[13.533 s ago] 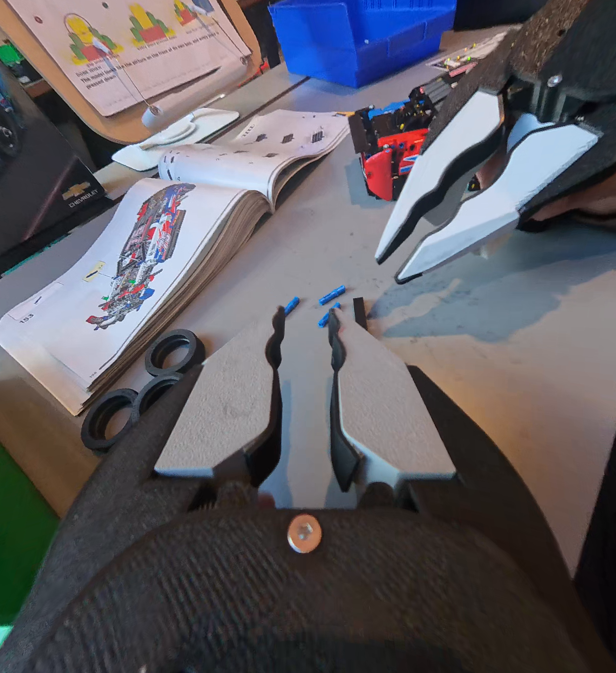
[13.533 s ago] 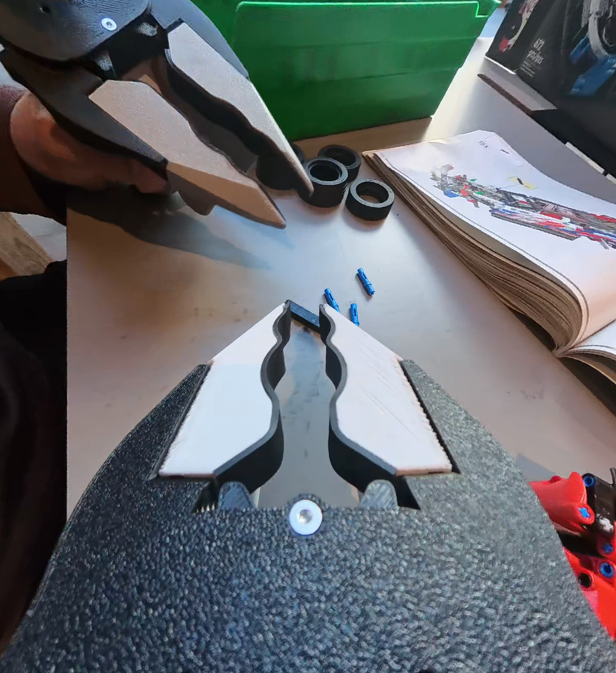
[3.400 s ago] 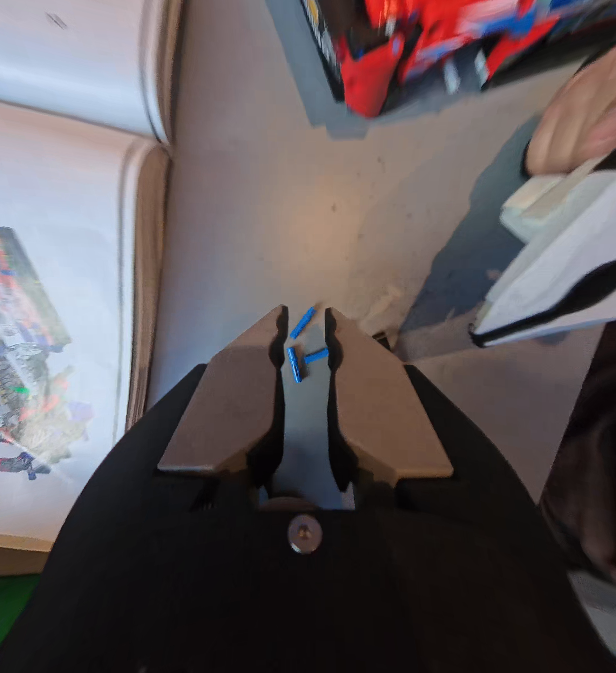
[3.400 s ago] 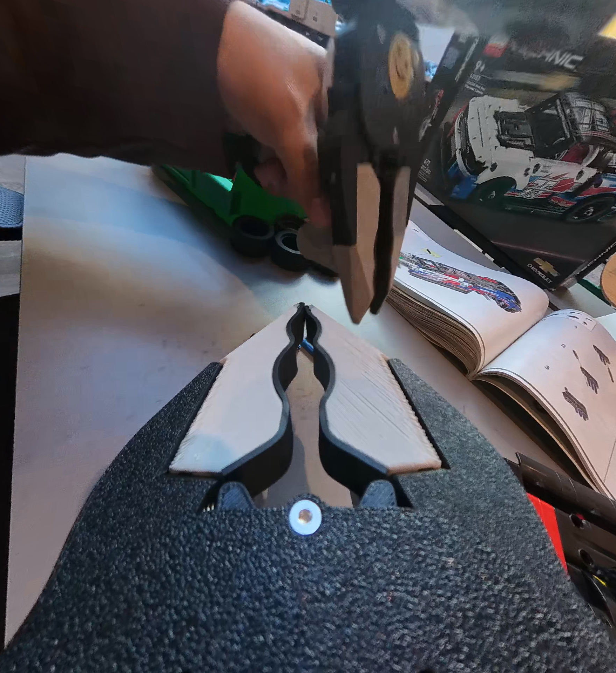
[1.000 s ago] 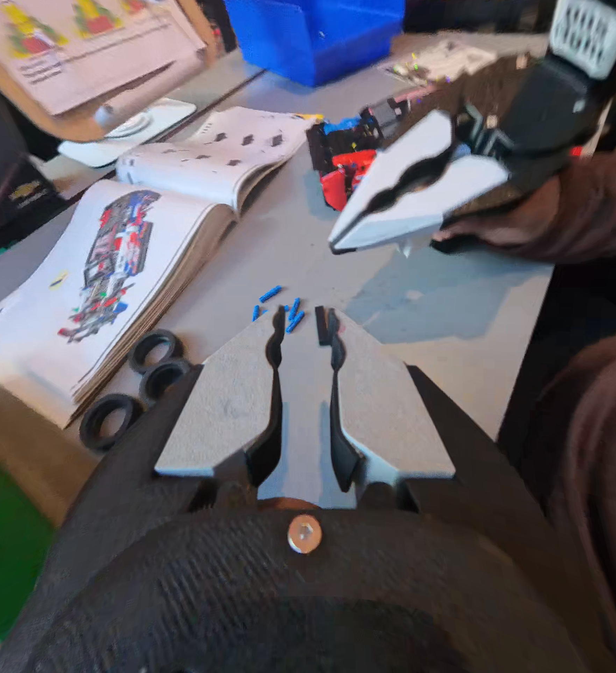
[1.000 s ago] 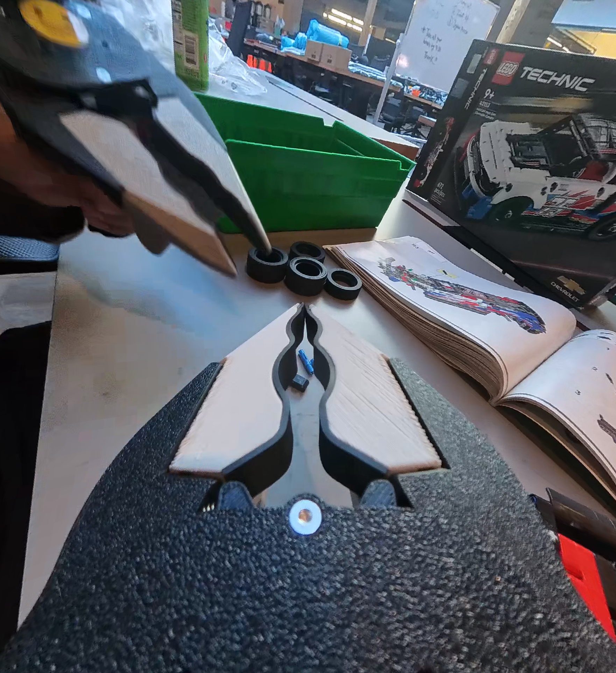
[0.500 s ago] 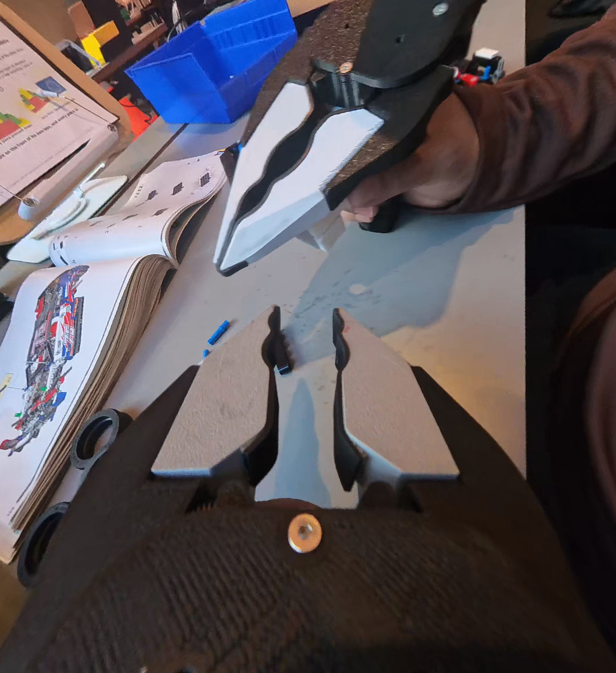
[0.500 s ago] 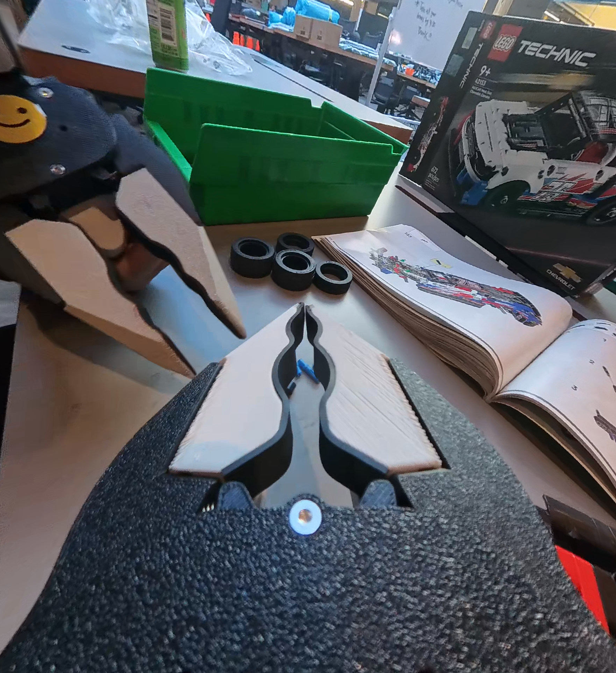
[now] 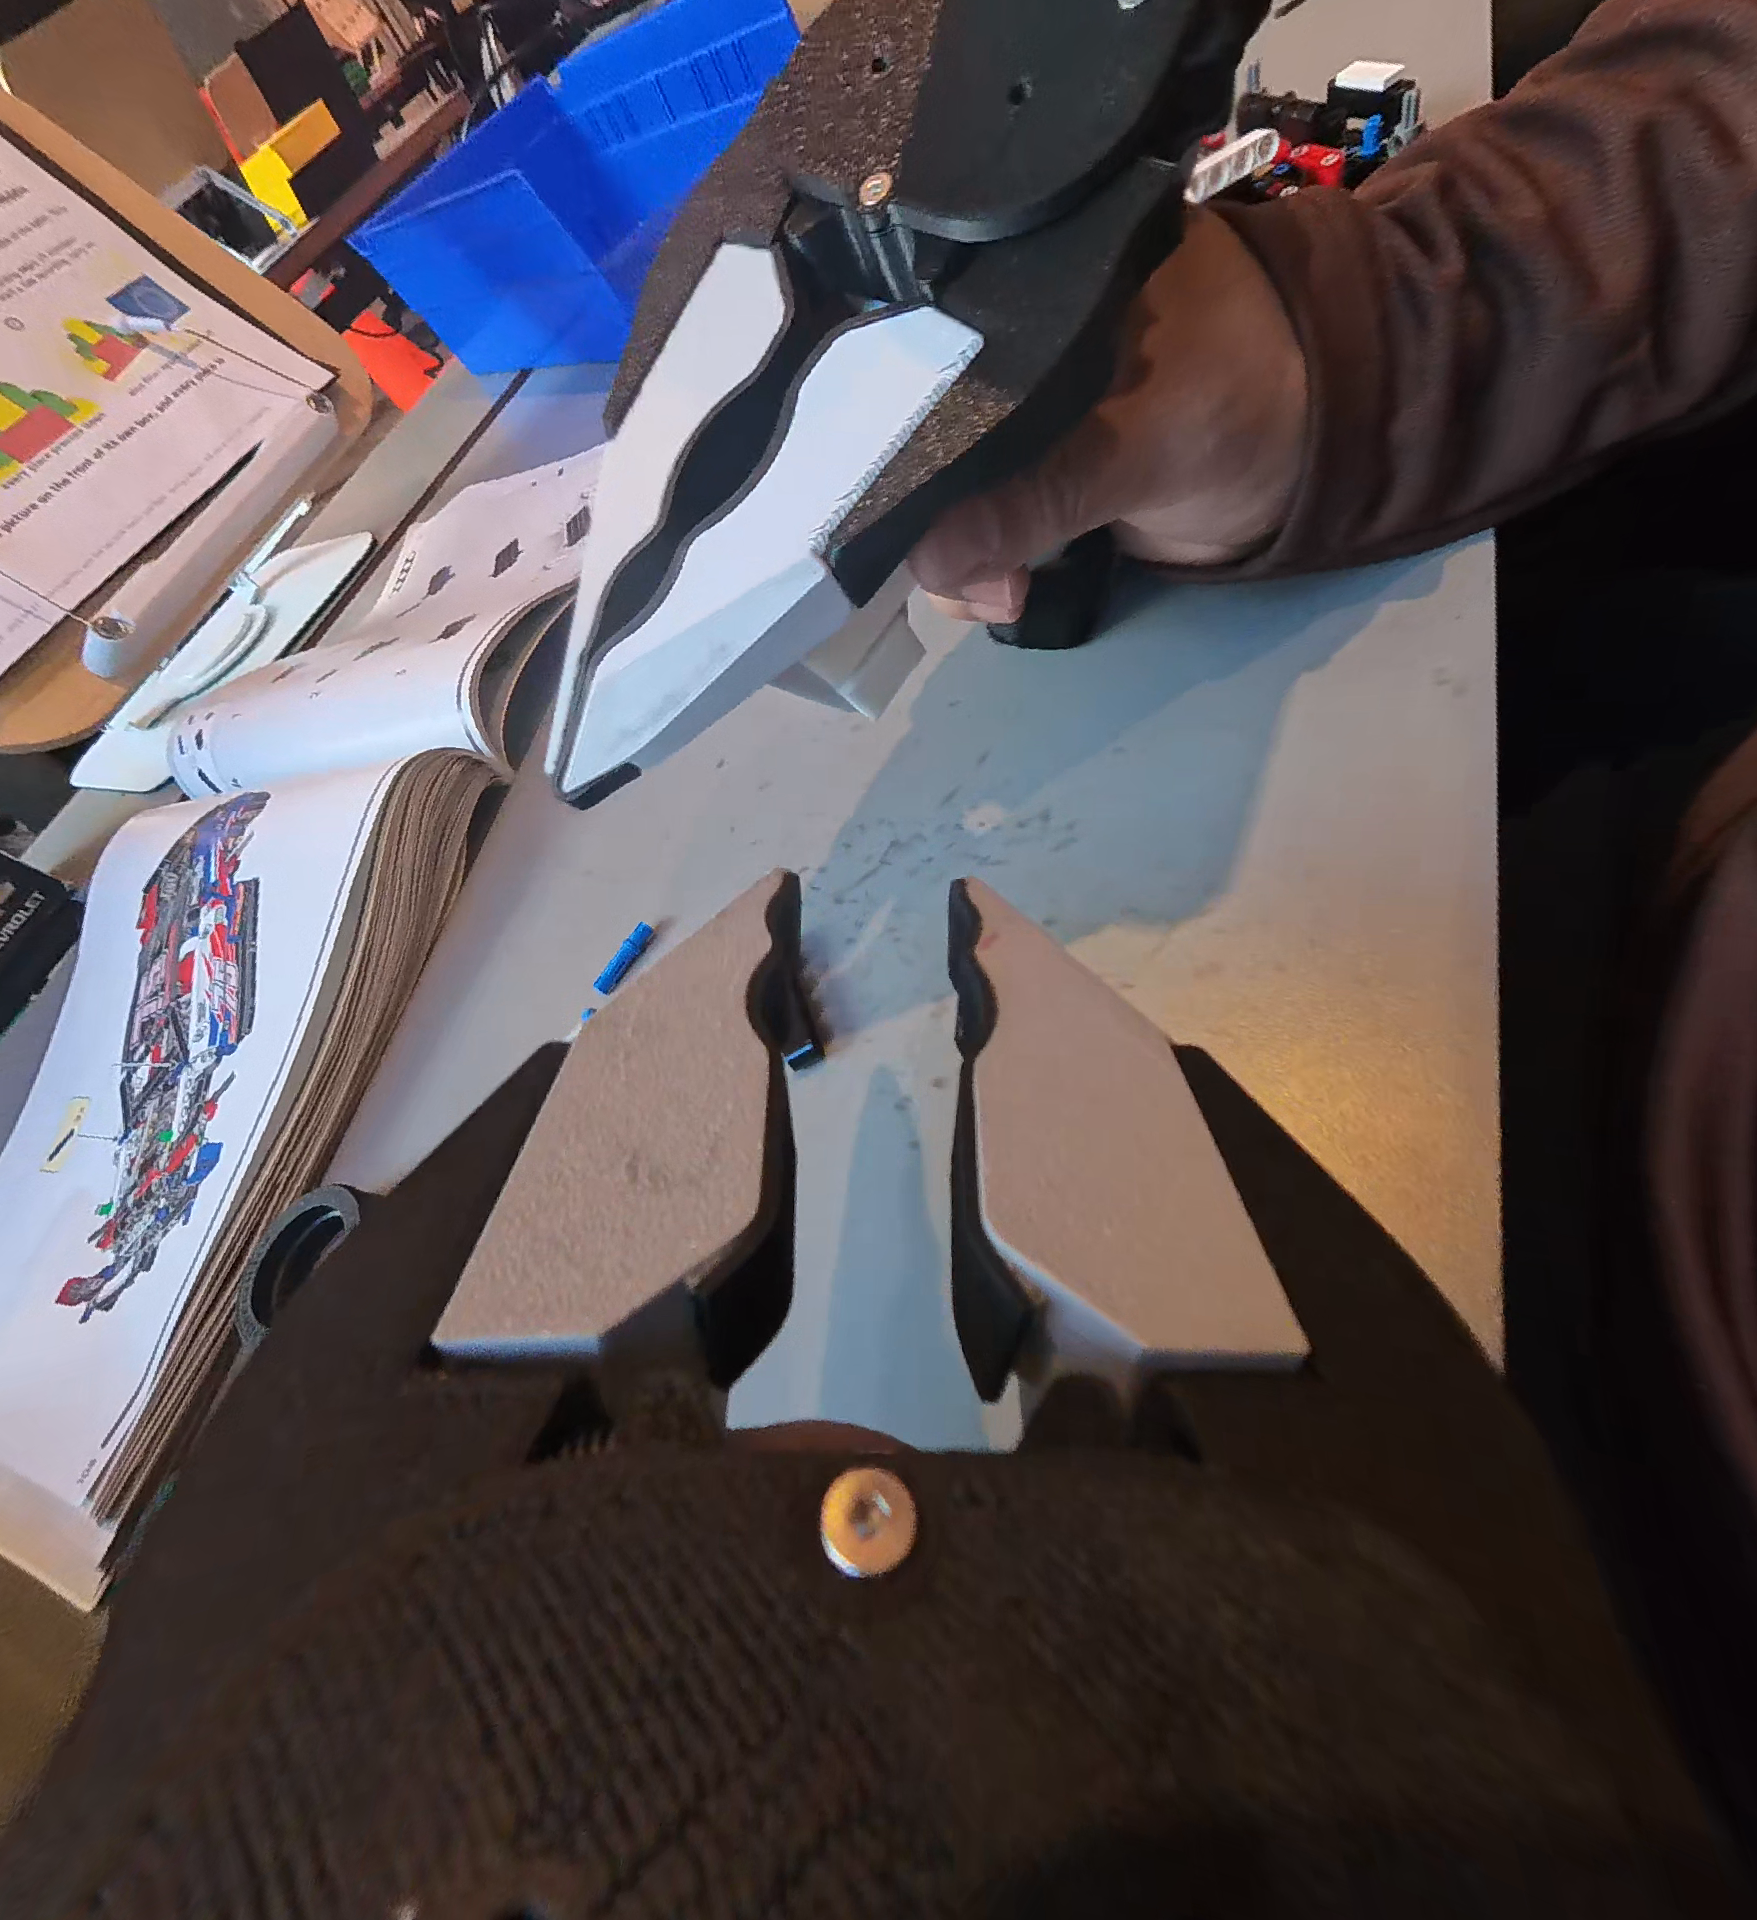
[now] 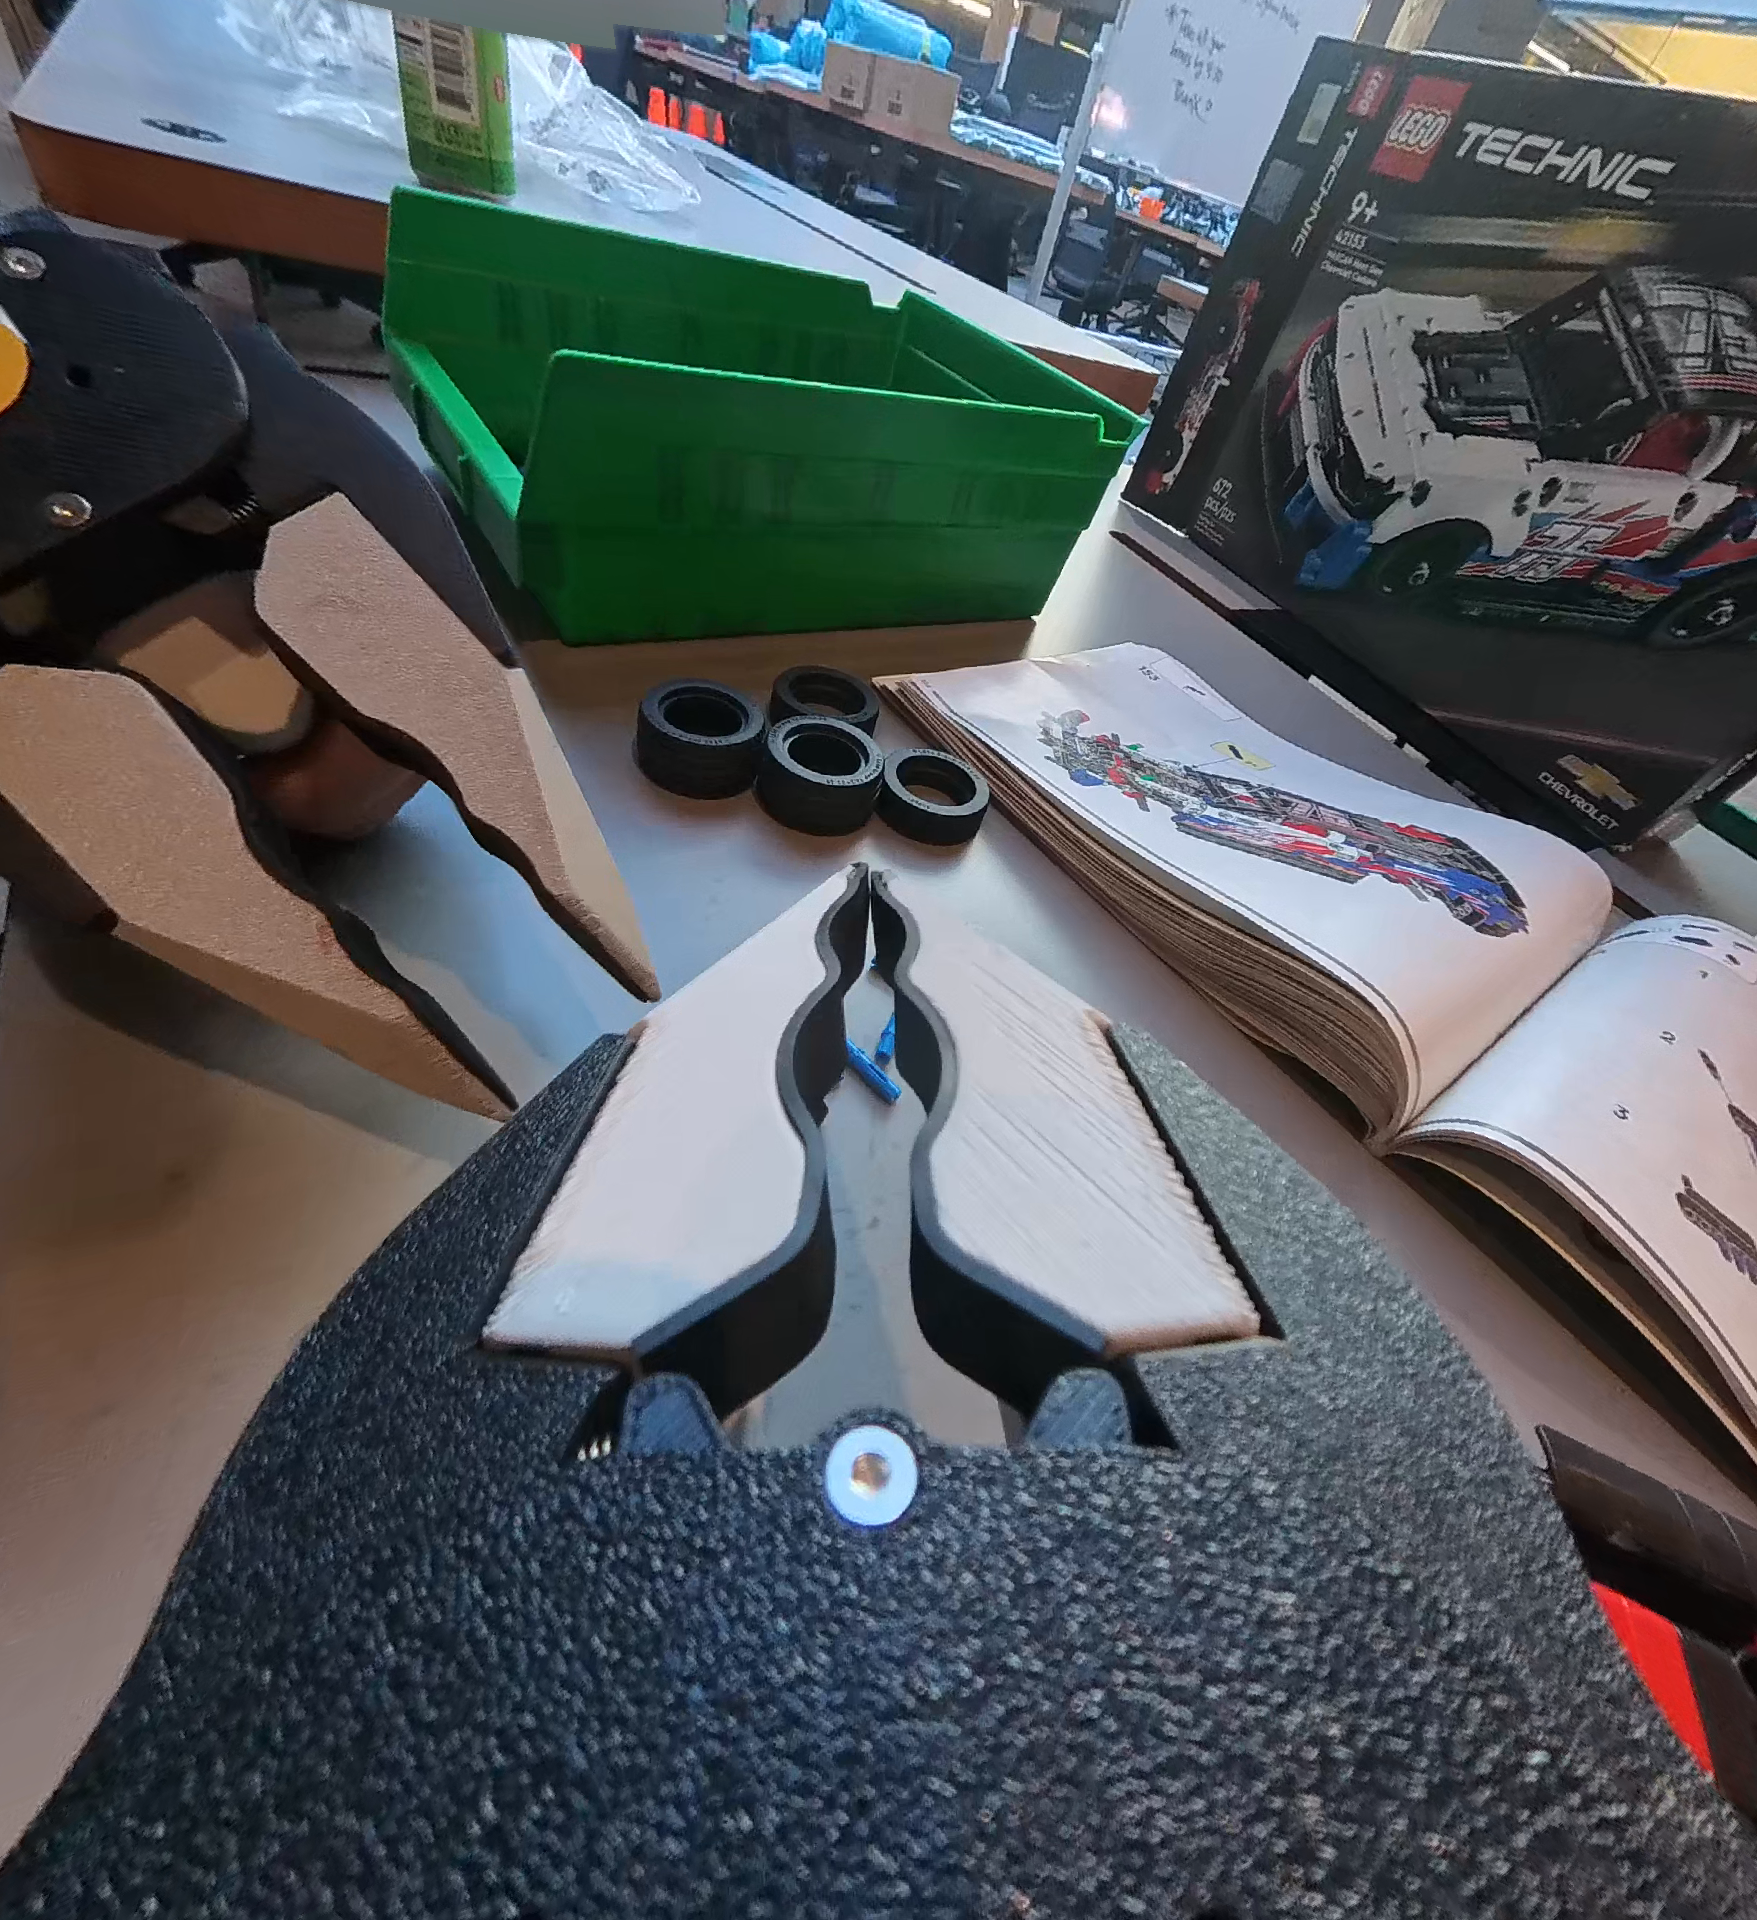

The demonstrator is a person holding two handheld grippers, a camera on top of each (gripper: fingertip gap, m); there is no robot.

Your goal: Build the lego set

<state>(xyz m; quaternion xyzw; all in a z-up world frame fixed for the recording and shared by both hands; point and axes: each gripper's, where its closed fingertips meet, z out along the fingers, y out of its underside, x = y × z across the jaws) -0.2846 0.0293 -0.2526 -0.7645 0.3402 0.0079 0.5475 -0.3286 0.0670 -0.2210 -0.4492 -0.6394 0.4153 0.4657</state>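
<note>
My left gripper (image 9: 874, 894) is open and hovers low over the grey table (image 9: 1217, 935). A small black piece with a blue end (image 9: 801, 1031) lies against the inner side of its left finger; I cannot tell if they touch. A blue pin (image 9: 625, 951) lies just left of that finger. My right gripper (image 10: 869, 883) is shut with nothing visible between its tips. It hangs tilted above the table opposite the left one (image 9: 593, 774). Blue pins (image 10: 874, 1070) show through its gap. The left gripper (image 10: 573, 1049) also shows open in the right wrist view.
An open instruction book (image 10: 1269, 862) lies beside the pins and also shows in the left wrist view (image 9: 230, 987). Several black tyres (image 10: 812, 758) sit by a green bin (image 10: 749, 499). The set's box (image 10: 1528, 416) stands behind. A red-black model (image 10: 1736, 1662) is near right. A blue bin (image 9: 541, 239) is far back. The gap from one gripper's tips to the other's is roughly 6 cm.
The right gripper, which earlier held a black piece at its tips, has let it go and stays shut. The left view has swung right, and the right gripper now looms closer and higher.
</note>
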